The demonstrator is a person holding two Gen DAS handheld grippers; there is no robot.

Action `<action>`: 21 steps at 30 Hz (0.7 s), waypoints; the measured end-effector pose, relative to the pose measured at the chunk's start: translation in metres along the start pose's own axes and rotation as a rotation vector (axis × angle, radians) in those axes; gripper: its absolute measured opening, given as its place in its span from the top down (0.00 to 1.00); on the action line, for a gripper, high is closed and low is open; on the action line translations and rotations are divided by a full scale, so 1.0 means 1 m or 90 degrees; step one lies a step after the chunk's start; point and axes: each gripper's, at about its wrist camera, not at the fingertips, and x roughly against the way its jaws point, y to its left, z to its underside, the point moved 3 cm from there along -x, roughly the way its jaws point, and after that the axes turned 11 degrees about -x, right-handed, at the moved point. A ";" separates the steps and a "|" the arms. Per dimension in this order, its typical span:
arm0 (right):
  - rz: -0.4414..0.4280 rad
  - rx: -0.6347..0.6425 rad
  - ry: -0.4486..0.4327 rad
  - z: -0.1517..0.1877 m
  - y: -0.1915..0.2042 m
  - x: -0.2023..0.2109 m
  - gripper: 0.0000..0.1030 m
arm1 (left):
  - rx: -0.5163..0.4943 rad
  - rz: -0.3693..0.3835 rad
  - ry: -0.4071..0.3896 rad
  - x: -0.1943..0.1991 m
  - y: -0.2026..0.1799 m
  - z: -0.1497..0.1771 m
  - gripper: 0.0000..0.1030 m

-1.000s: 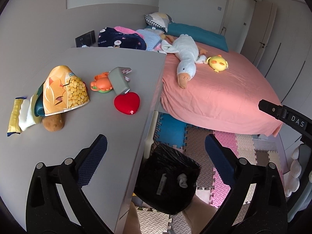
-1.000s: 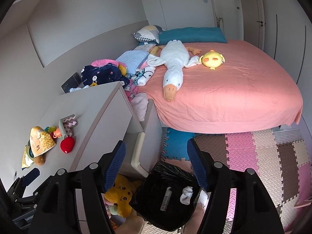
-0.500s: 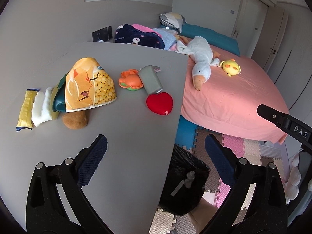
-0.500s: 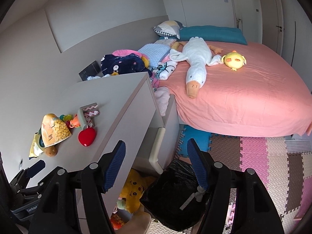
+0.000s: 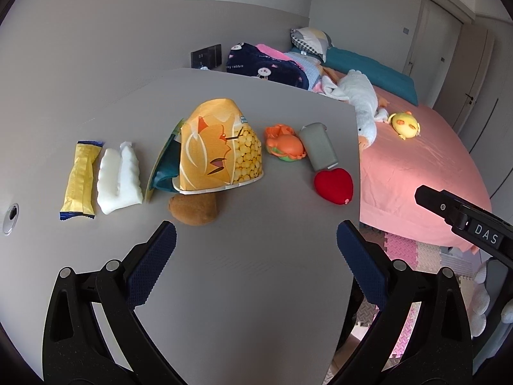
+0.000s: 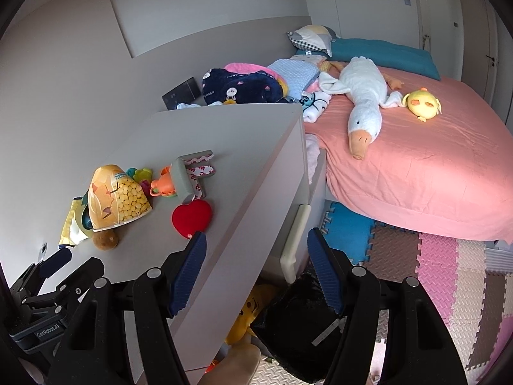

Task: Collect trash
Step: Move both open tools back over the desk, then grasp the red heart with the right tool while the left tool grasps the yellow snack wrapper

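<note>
Right now my left gripper [image 5: 256,250] hangs over the smooth grey desk top [image 5: 243,288] with its blue jaws spread wide and nothing between them. Just past its tips lies a row of things on the desk. Far to the left is a long yellow snack wrapper [image 5: 79,181], and right beside it is a crumpled white plastic wrapper [image 5: 118,178]. Next comes a big orange chip bag with yellow balls printed on it [image 5: 221,150], leaning over a dark teal bag [image 5: 166,166]. A round brown fuzzy toy [image 5: 194,209] sits just in front of the orange bag. To the right are an orange plastic crab toy [image 5: 285,144], a grey foam block [image 5: 319,150] and a red plush heart [image 5: 334,186], close to the desk edge. My right gripper [image 6: 256,272] hovers off the side of the desk with its jaws apart too, holding nothing. Below it on the floor sits a bin with a black trash bag [image 6: 298,320], beside a yellow plush toy [image 6: 248,314] under the desk. Beyond that is a bed with a pink sheet [image 6: 416,160], and a white plush goose [image 6: 365,96] lies on it.
</note>
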 end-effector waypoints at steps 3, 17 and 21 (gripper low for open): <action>-0.003 0.009 0.010 0.001 0.011 -0.009 0.35 | 0.010 -0.010 0.001 -0.001 0.014 0.000 0.06; -0.016 0.051 0.058 0.009 0.054 -0.059 0.35 | 0.059 -0.070 -0.001 0.001 0.088 0.001 0.06; -0.011 0.056 0.064 0.009 0.059 -0.072 0.35 | 0.091 -0.078 0.003 -0.005 0.109 0.004 0.06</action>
